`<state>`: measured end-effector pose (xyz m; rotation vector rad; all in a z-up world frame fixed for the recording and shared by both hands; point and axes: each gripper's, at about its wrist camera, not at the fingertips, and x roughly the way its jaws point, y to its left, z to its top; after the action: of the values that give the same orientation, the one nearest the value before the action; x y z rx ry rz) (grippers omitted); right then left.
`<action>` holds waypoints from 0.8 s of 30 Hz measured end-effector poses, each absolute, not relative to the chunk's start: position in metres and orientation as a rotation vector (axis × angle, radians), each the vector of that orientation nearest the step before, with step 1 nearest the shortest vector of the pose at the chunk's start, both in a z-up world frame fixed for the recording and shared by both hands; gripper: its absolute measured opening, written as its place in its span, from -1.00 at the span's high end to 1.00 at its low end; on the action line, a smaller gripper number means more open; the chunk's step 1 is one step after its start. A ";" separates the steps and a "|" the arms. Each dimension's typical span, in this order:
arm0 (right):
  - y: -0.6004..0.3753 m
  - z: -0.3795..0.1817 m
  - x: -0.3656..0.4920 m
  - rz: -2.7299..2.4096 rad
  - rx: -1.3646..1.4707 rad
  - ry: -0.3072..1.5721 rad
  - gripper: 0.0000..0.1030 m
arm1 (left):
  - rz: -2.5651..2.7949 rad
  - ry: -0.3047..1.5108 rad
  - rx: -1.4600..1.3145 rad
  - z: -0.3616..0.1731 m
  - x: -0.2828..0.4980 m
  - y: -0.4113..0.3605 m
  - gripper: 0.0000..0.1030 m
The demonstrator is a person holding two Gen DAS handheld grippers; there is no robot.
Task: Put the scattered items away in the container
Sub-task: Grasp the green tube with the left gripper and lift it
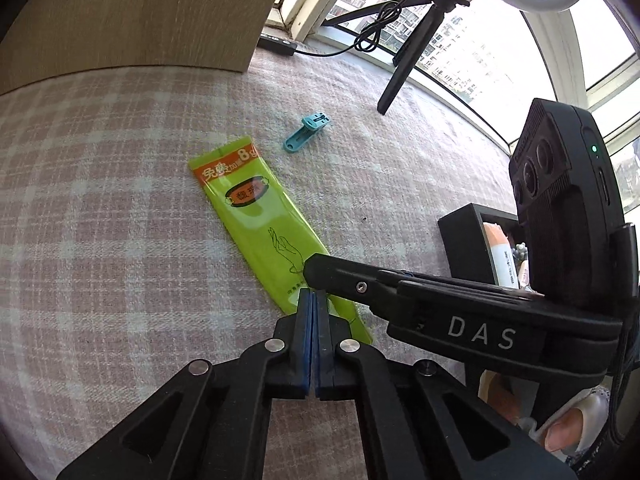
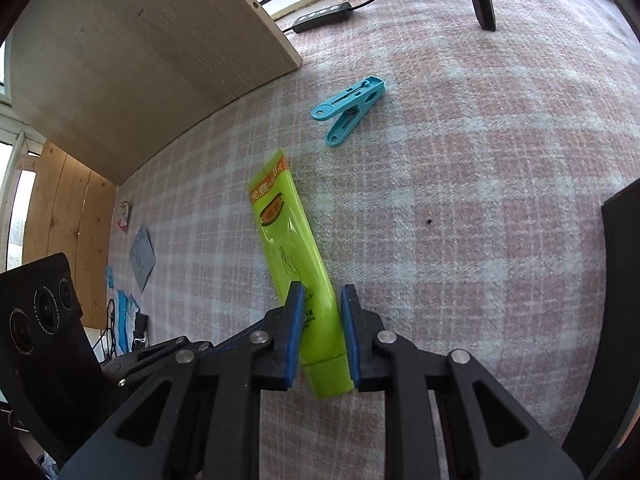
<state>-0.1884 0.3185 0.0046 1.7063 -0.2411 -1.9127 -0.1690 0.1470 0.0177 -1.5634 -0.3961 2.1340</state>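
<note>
A green tube (image 2: 288,240) lies on the pink plaid cloth (image 2: 460,200), cap end toward me. My right gripper (image 2: 320,292) is shut on it near the cap, with a blue pad against each side. In the left wrist view the right gripper (image 1: 316,270) reaches in from the right onto the green tube (image 1: 248,208). My left gripper (image 1: 314,294) is shut with nothing between its pads, its tips at the tube's near part. A blue clothes peg (image 2: 350,110) lies further off on the cloth. The black container (image 1: 460,232) stands to the right with items inside.
A wooden board (image 1: 120,12) stands at the far left edge of the cloth. A black tripod leg (image 1: 400,76), a power strip (image 1: 278,42) and a cable lie by the window. In the right wrist view the container's black wall (image 2: 620,272) is at the right.
</note>
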 end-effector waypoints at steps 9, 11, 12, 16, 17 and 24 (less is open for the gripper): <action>0.337 0.003 -0.194 -1.856 1.722 -0.290 0.64 | 2.045 -0.716 -1.640 -0.006 -0.188 0.117 0.44; 0.335 0.003 -0.190 -1.854 1.713 -0.273 0.64 | 2.029 -0.778 -1.645 -0.008 -0.194 0.116 0.41; 0.331 0.002 -0.187 -1.856 1.708 -0.259 0.64 | 2.040 -0.778 -1.650 -0.007 -0.197 0.117 0.41; 0.328 -0.001 -0.177 -1.833 1.696 -0.250 0.64 | 2.068 -0.744 -1.655 -0.004 -0.206 0.128 0.29; 0.326 0.000 -0.175 -1.842 1.689 -0.239 0.63 | 2.076 -0.724 -1.653 -0.002 -0.207 0.133 0.24; 0.322 0.003 -0.175 -1.858 1.658 -0.235 0.69 | 2.093 -0.676 -1.650 0.000 -0.202 0.137 0.21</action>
<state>-0.1746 0.3221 0.0029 1.6582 -0.2348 -1.8580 -0.2021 0.1366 -0.0004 -1.6498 -0.6759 2.0934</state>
